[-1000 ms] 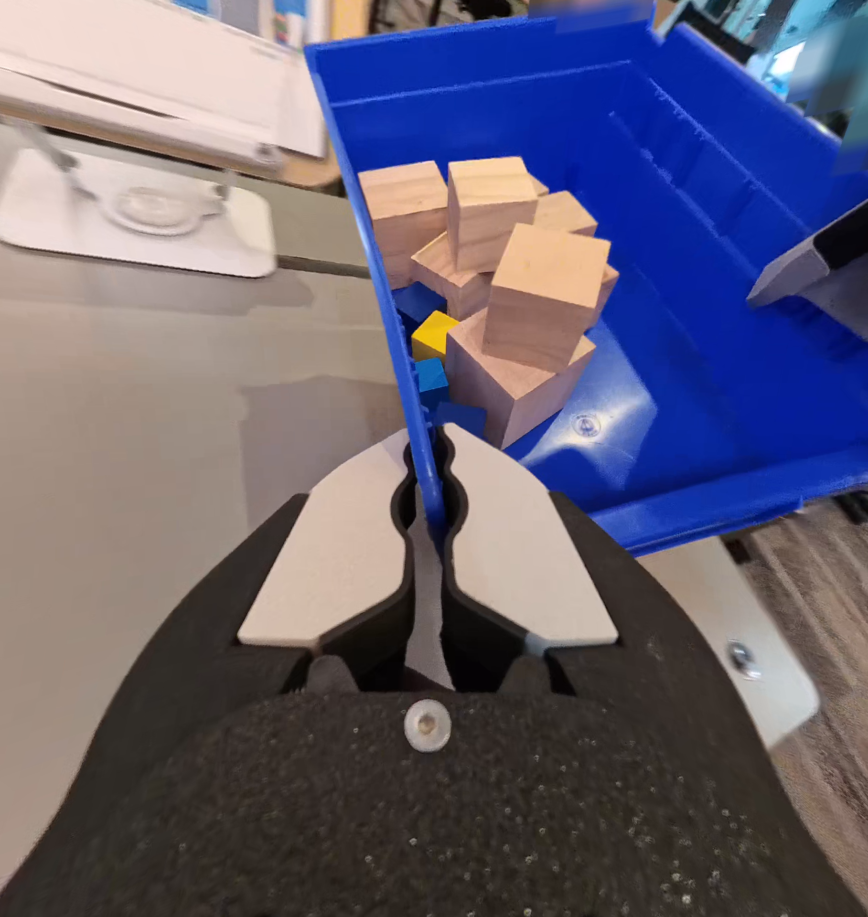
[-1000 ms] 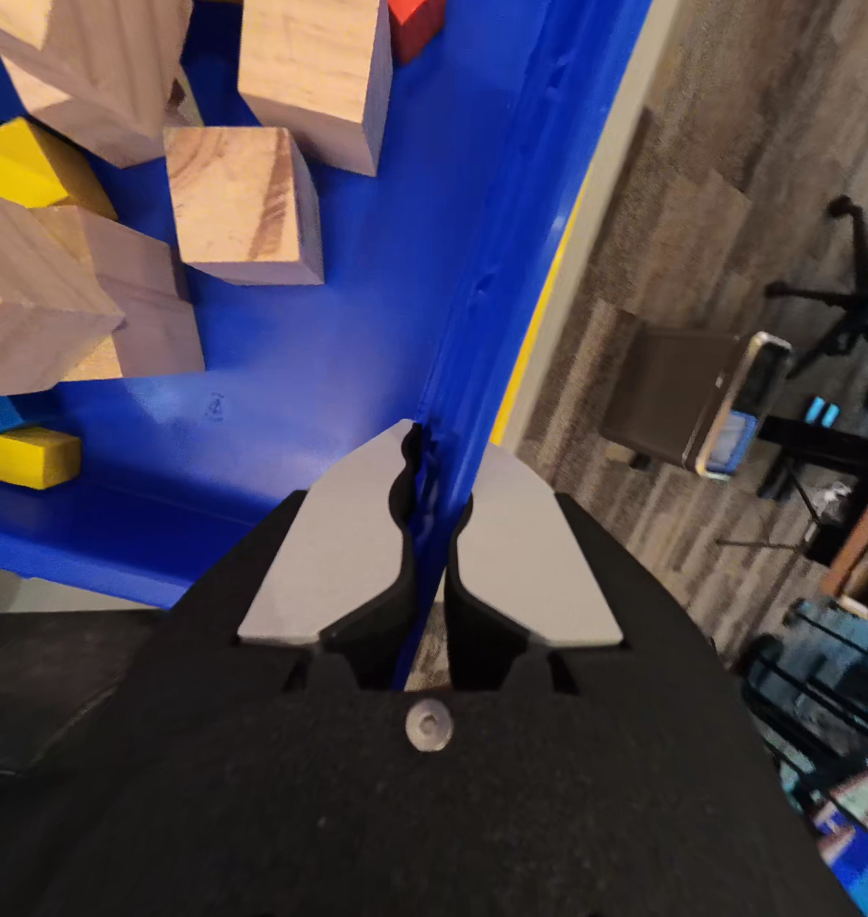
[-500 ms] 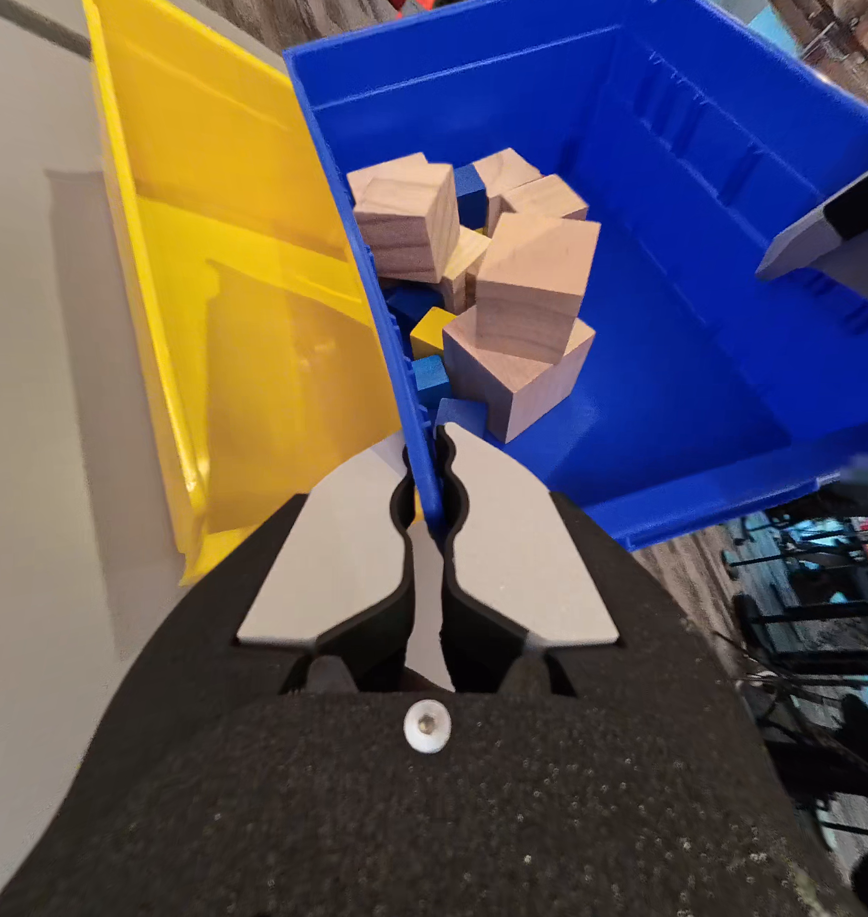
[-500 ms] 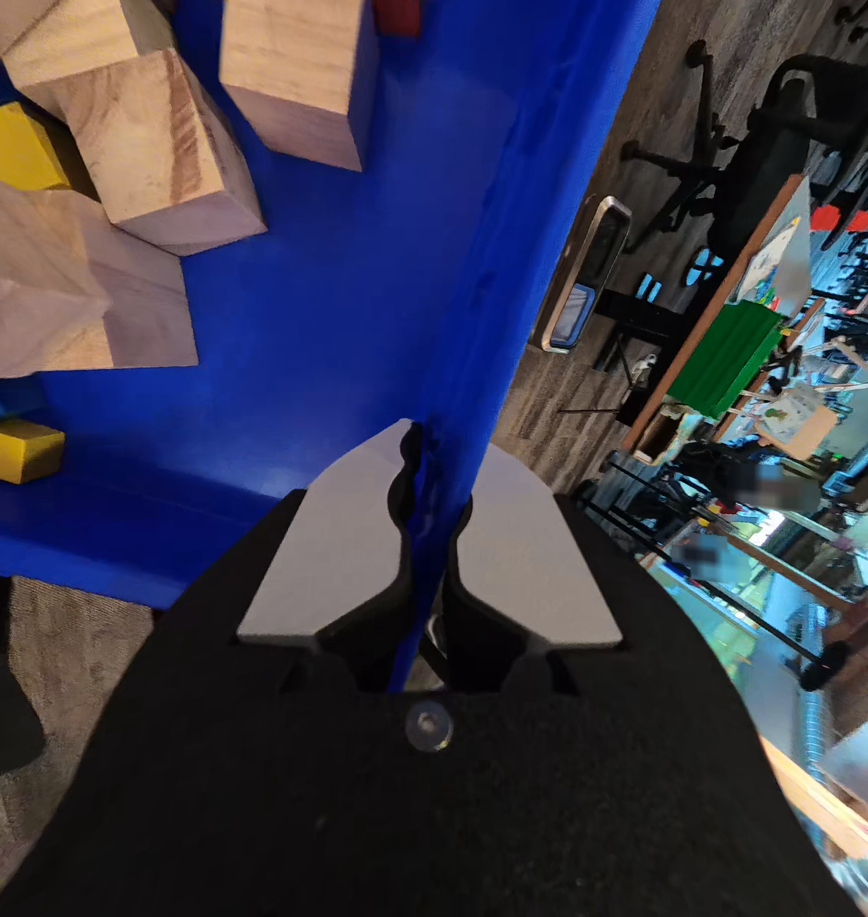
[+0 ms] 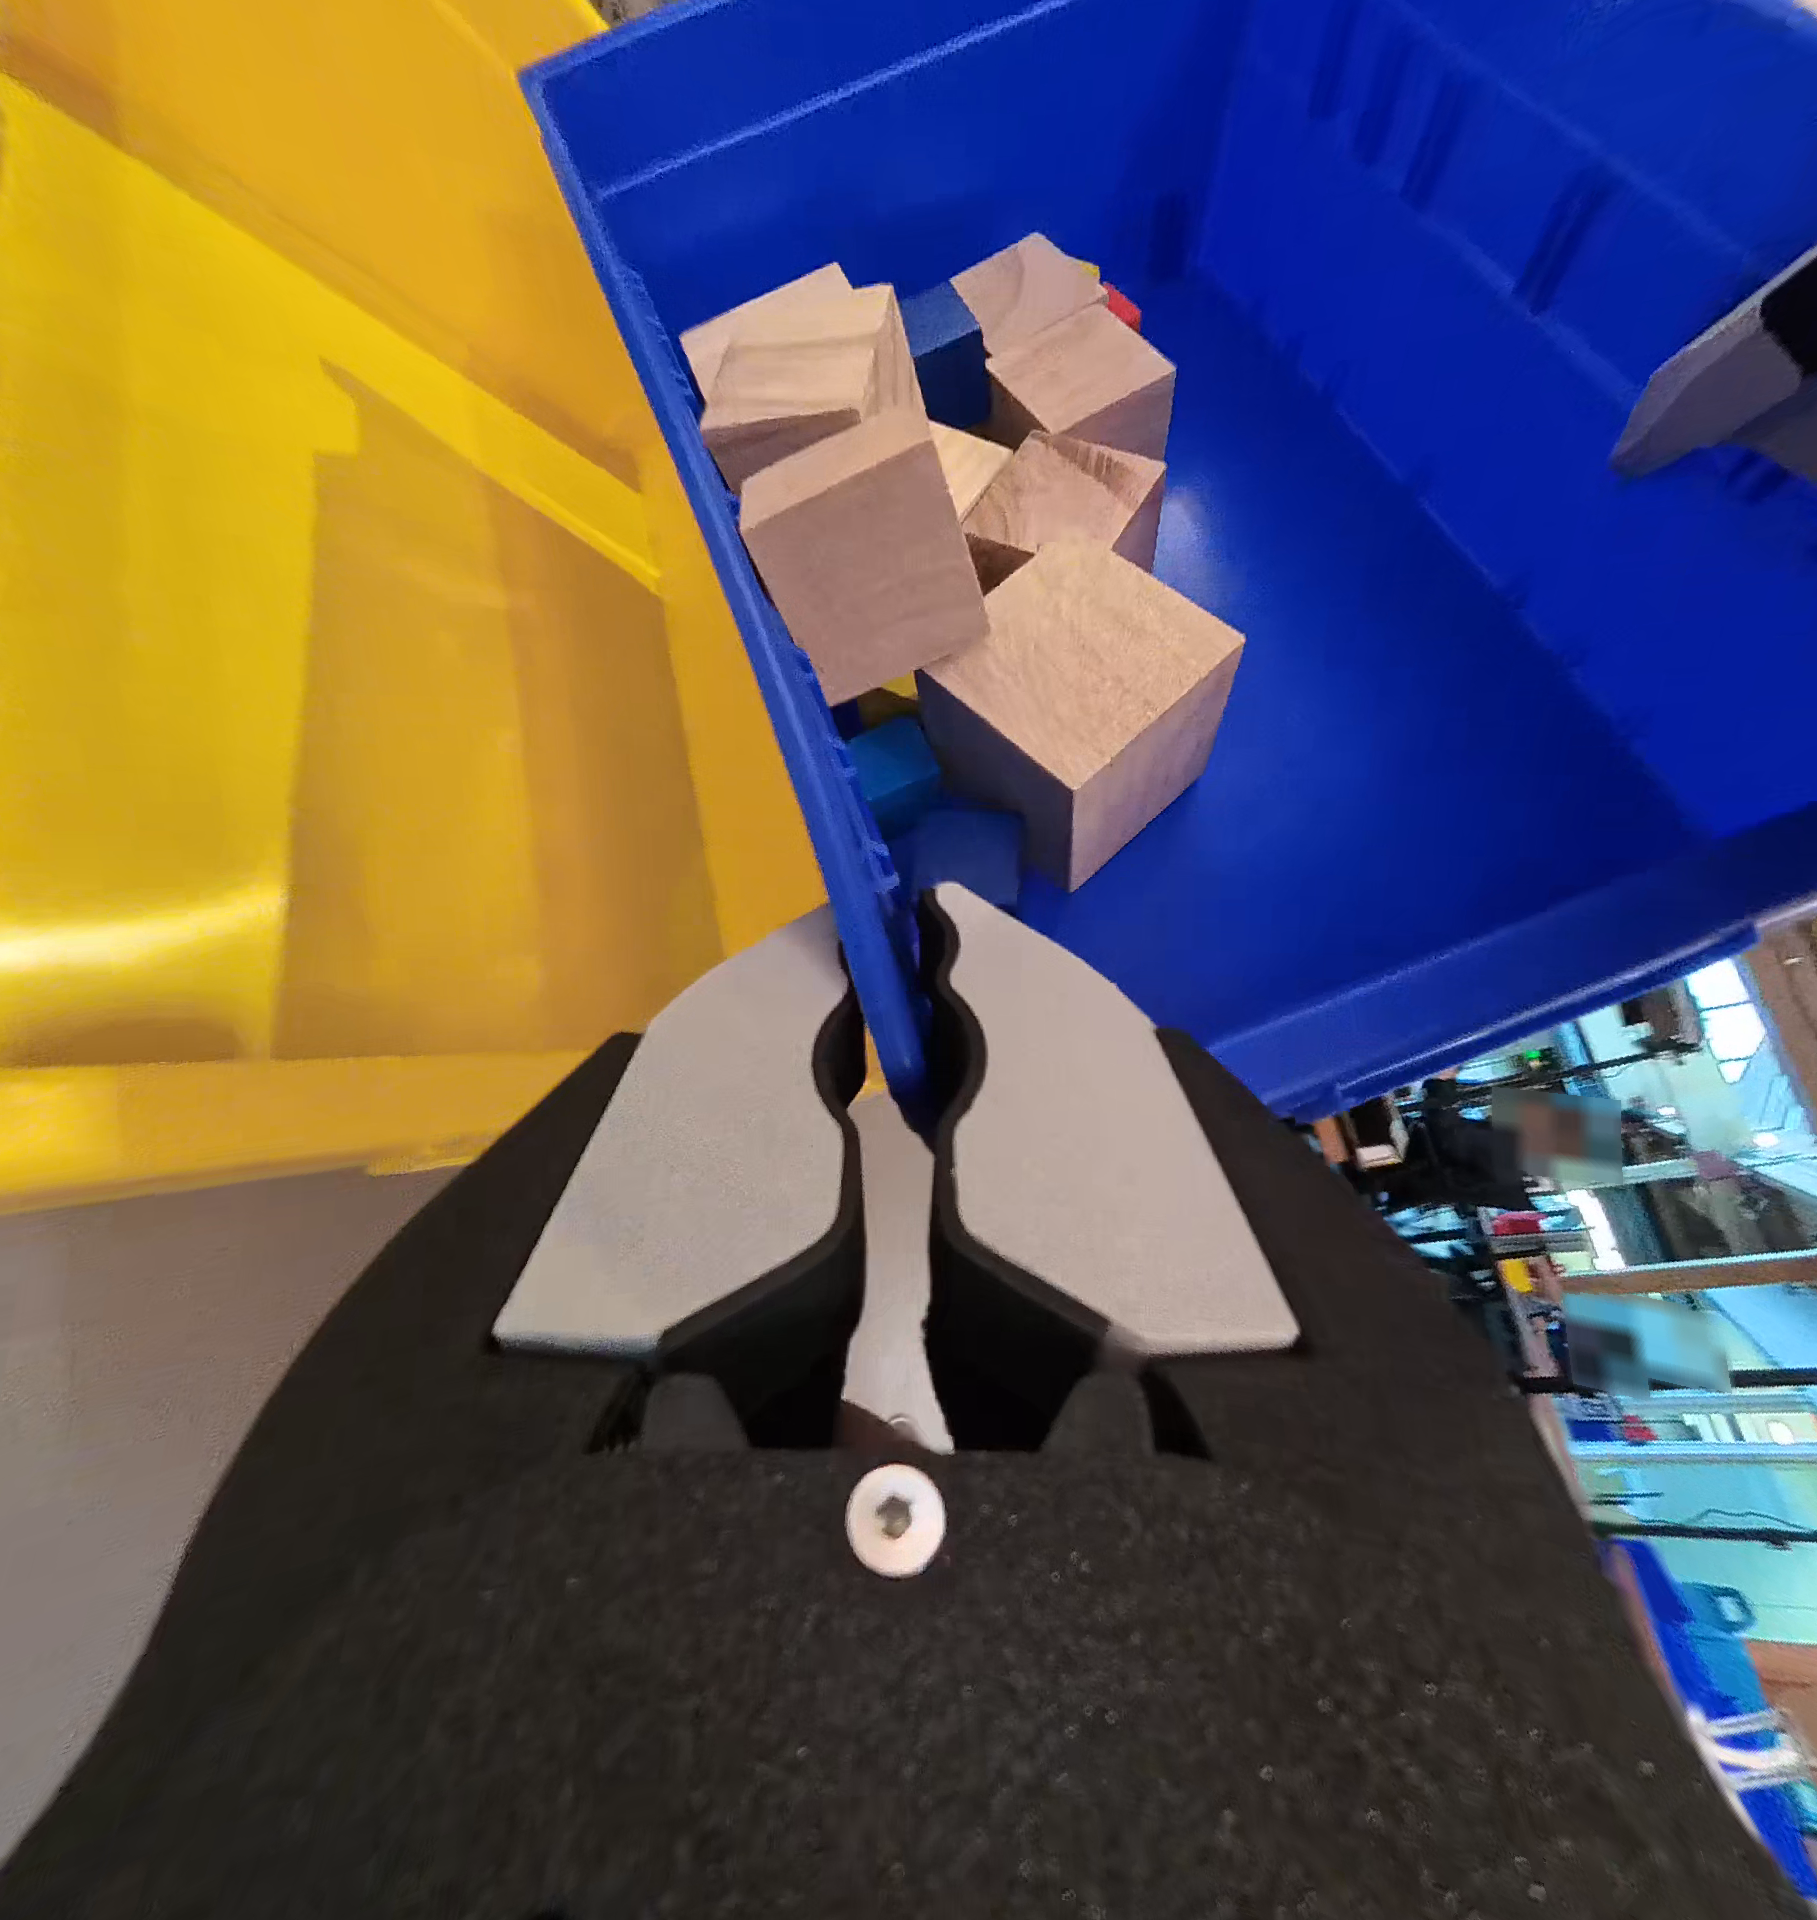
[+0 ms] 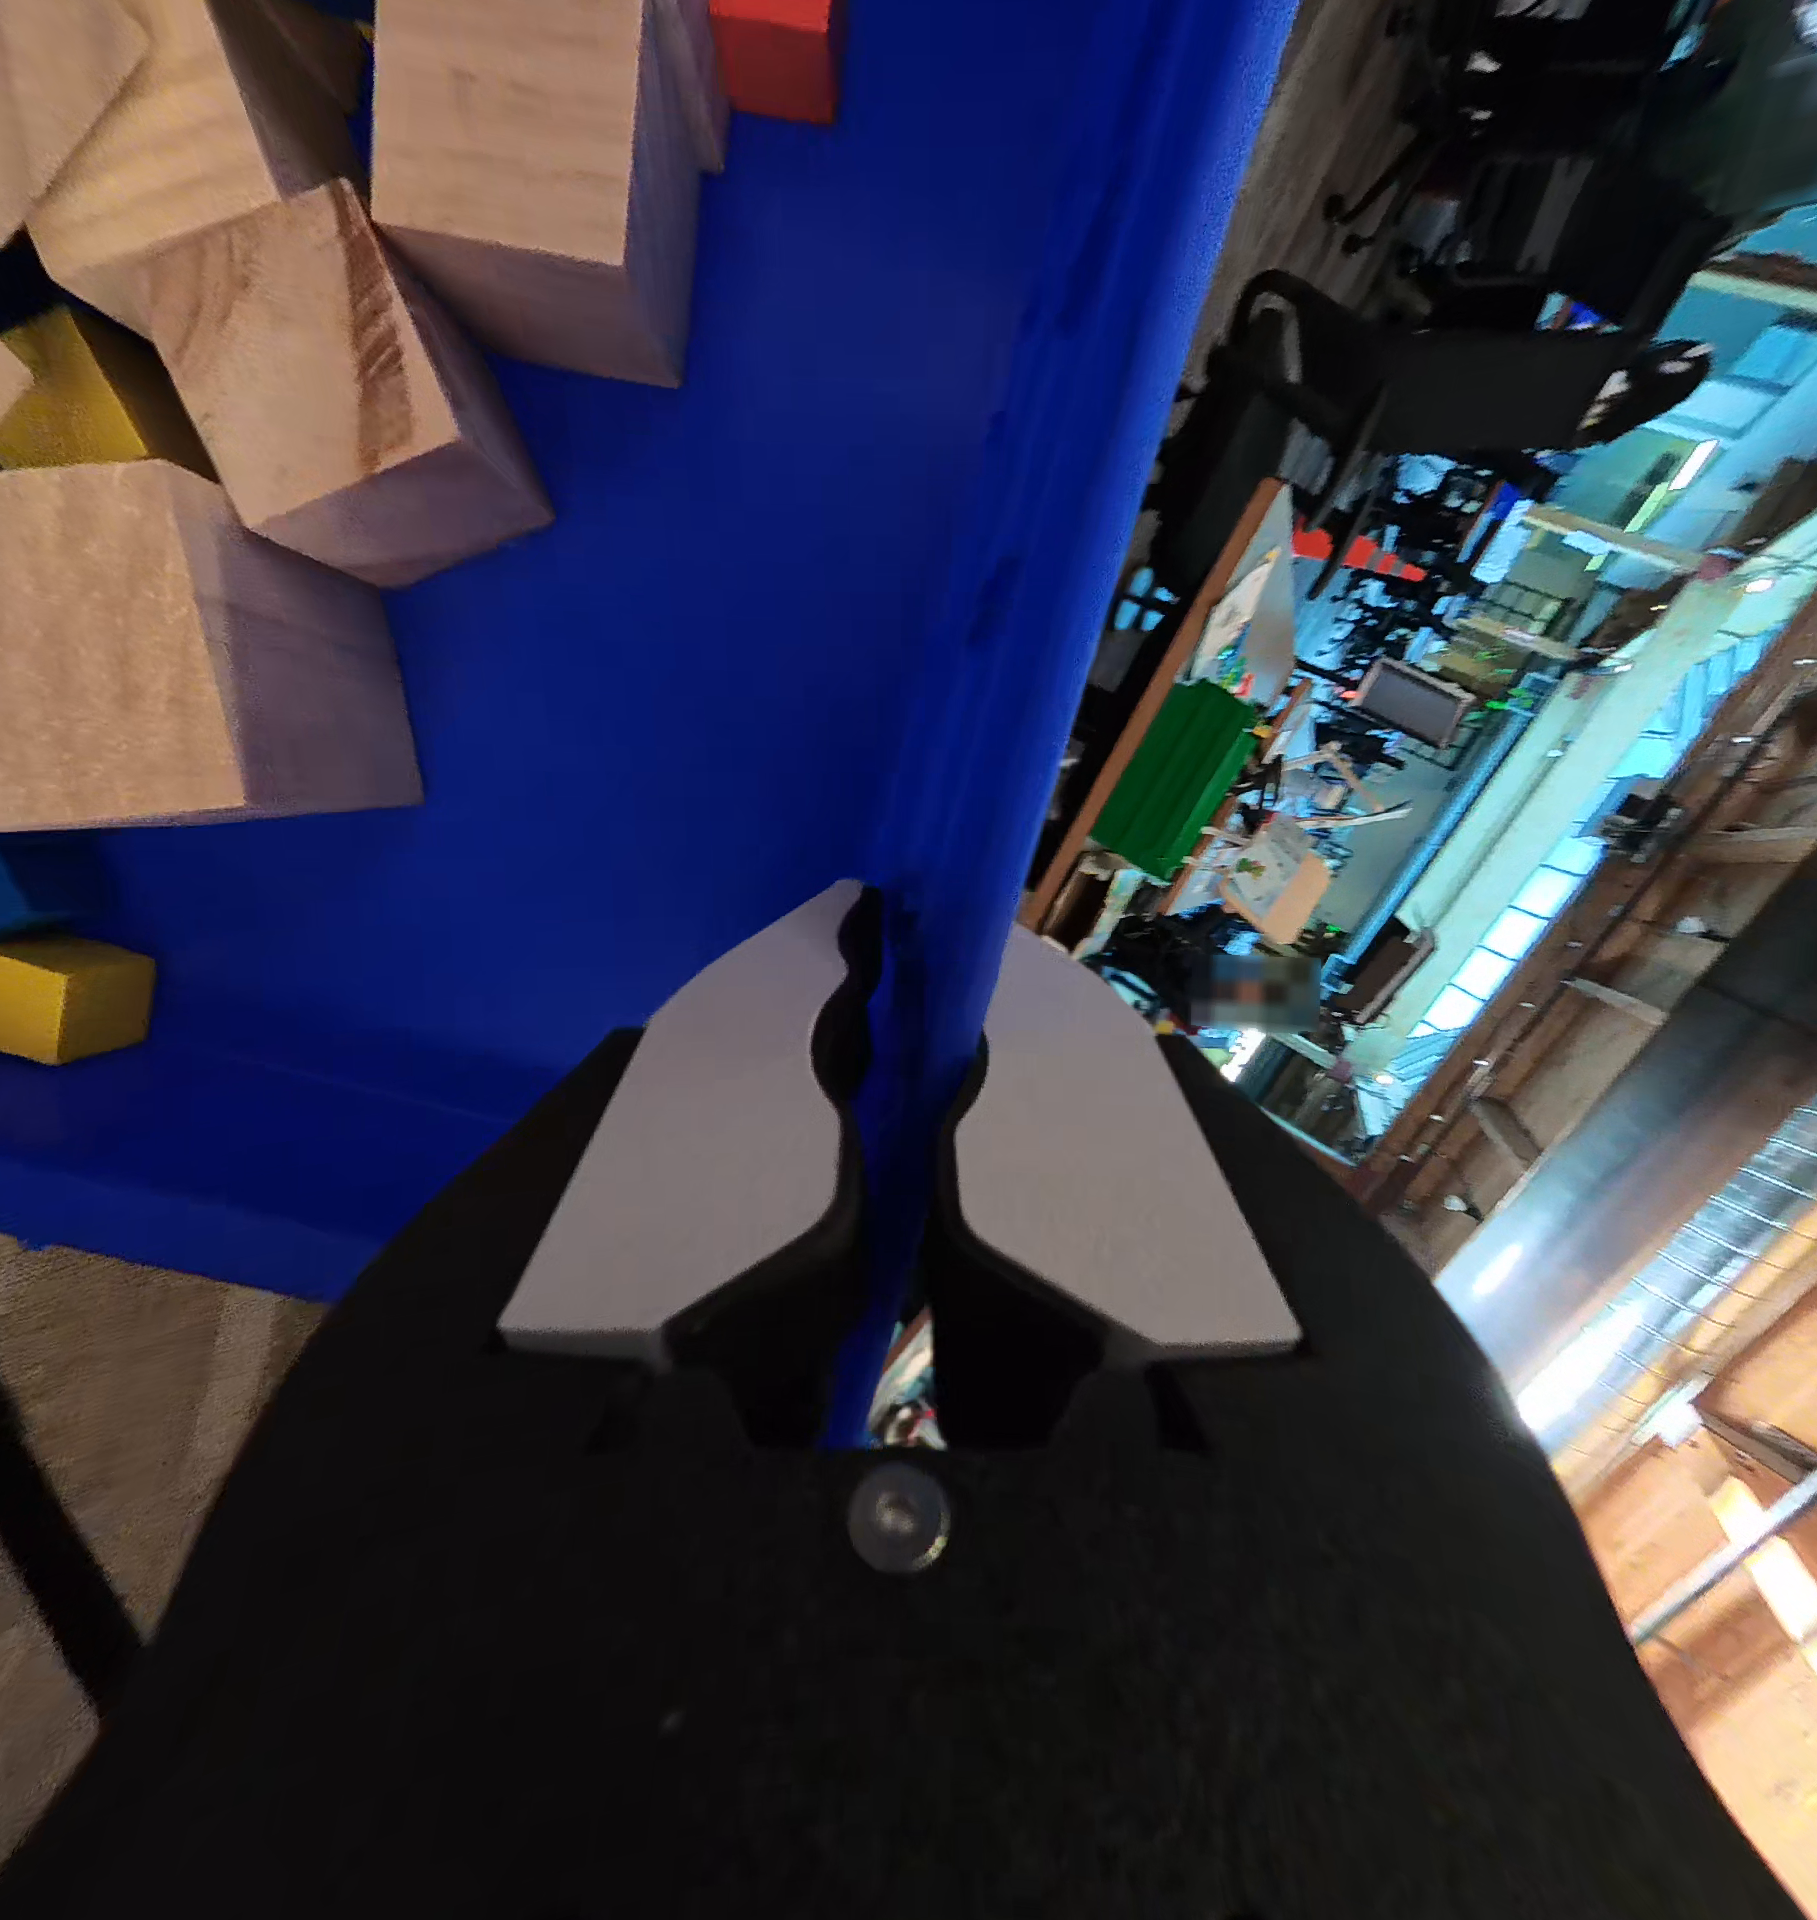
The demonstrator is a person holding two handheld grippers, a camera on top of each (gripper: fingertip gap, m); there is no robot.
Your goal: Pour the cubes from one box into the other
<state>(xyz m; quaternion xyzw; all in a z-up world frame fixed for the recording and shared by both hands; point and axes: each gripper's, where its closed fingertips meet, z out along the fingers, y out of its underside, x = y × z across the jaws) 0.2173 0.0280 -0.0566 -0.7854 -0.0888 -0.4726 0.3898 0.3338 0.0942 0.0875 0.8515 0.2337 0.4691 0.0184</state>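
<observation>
The blue box [image 5: 1455, 644] is clamped at opposite walls by the left hand-held gripper [image 5: 899, 935] and right hand-held gripper [image 6: 930, 935]. It is tilted toward the yellow box [image 5: 260, 520] on the grey desk [image 5: 104, 1403]; a cluttered workshop is seen behind

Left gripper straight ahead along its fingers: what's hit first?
The left gripper is shut on the blue box wall. Straight on, its inner finger would likely hit the small blue cube just ahead; depth is unclear.

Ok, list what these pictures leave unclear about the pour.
- Yellow box, left wrist view: blurred, cut off by the left and top edges; the blue box covers its near side, so any cubes inside can't be made out.
- Small coloured cubes, left wrist view: mostly buried under the wooden cubes; count unclear.
- Right wrist view: wooden pile cut by the left and top edges.
</observation>
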